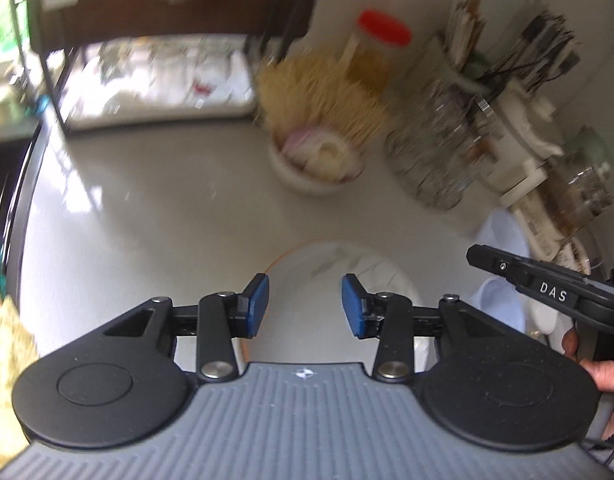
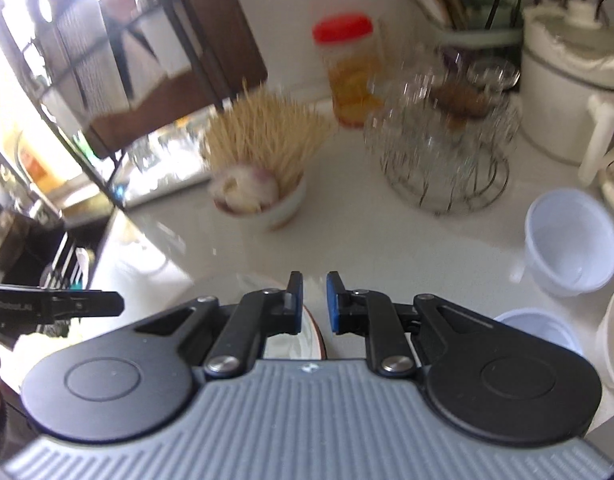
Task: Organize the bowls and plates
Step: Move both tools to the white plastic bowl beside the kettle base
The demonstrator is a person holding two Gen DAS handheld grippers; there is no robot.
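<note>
1. A glossy white counter (image 1: 155, 208) is stretching ahead of both tools, with a dark shelf frame (image 1: 55, 92) standing at its far left.
2. The left gripper (image 1: 305, 306) is hovering wide open and empty over an orange-rimmed plate (image 1: 339, 280).
3. The right gripper (image 2: 314, 302) is nearly closed, gripping nothing; the plate's rim (image 2: 313, 330) is lying beneath it.
4. Only the right view is showing clear plastic bowls (image 2: 571, 240) sharply, to its right.

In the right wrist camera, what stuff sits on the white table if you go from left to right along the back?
Bowl of toothpicks → jar with the red lid → wire basket → white pitcher. The clear plastic bowl sits nearer, at the right.
</note>
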